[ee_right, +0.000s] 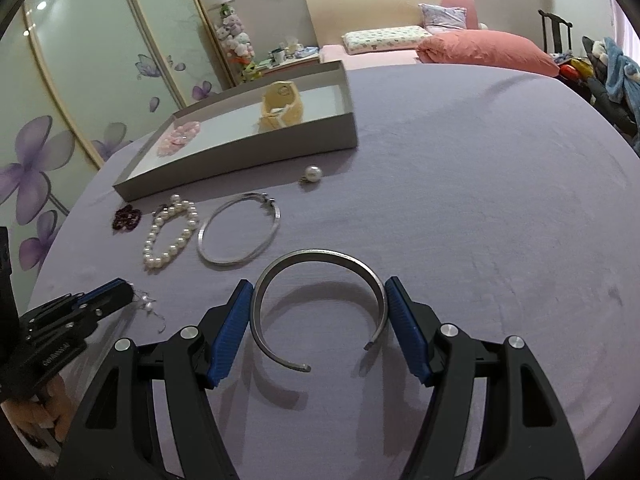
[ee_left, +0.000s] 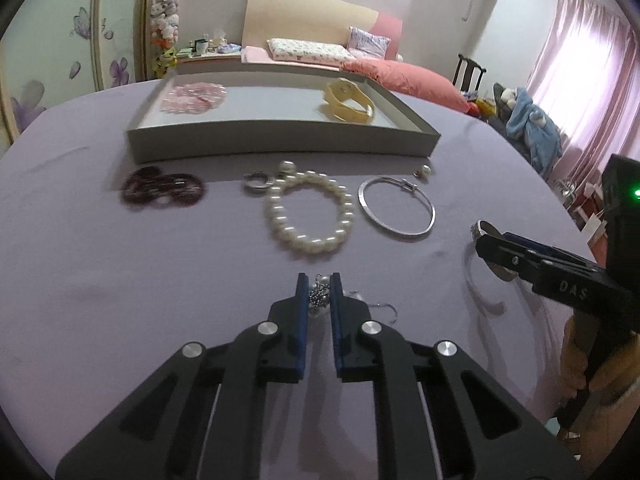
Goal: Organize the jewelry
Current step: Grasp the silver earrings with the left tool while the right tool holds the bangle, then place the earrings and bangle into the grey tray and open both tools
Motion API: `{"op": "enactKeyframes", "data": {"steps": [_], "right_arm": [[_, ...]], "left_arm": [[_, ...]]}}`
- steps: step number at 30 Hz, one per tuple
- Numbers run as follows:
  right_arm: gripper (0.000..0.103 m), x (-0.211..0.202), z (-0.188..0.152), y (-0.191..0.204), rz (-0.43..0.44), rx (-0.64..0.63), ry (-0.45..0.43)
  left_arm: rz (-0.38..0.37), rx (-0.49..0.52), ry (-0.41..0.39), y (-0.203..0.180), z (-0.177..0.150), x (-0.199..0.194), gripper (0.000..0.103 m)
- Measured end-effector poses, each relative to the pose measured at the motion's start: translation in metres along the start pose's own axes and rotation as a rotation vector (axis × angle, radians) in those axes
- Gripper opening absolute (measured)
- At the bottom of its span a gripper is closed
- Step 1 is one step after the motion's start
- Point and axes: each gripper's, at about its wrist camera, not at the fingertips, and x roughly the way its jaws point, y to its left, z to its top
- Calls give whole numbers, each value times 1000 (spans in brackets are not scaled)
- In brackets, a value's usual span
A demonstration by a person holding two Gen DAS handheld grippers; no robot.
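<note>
My left gripper (ee_left: 319, 294) is shut on a small sparkly earring (ee_left: 318, 295) low over the purple cloth; a thin chain (ee_left: 386, 308) trails beside it. My right gripper (ee_right: 320, 300) is shut on a silver open cuff bangle (ee_right: 320, 268), pads pressing its two sides, lifted a little above the cloth with its shadow below. On the cloth lie a pearl bracelet (ee_left: 308, 210), a thin silver bangle (ee_left: 396, 210), a dark red bead bracelet (ee_left: 164, 188), a silver ring (ee_left: 256, 181) and a pearl earring (ee_right: 313, 174). The grey tray (ee_left: 280, 140) holds a pink bead bracelet (ee_left: 194, 96) and a cream watch (ee_left: 348, 100).
The purple cloth (ee_right: 480, 200) covers a round surface that drops off at its edges. A bed with pink bedding (ee_left: 400, 72) lies behind the tray. A wardrobe with flower decals (ee_right: 60, 120) stands at the left. Clothes and a chair (ee_left: 532, 128) are at the right.
</note>
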Motion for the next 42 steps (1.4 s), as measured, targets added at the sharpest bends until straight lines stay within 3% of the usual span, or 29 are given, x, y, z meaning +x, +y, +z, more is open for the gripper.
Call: {"op": "enactKeyframes", "data": {"steps": [12, 42], "right_arm": [[67, -11, 0, 32, 57, -62, -46], [68, -42, 5, 55, 69, -110, -179]], "left_arm": [[38, -41, -81, 42, -4, -53, 11], [37, -48, -194, 47, -2, -92, 11]]}}
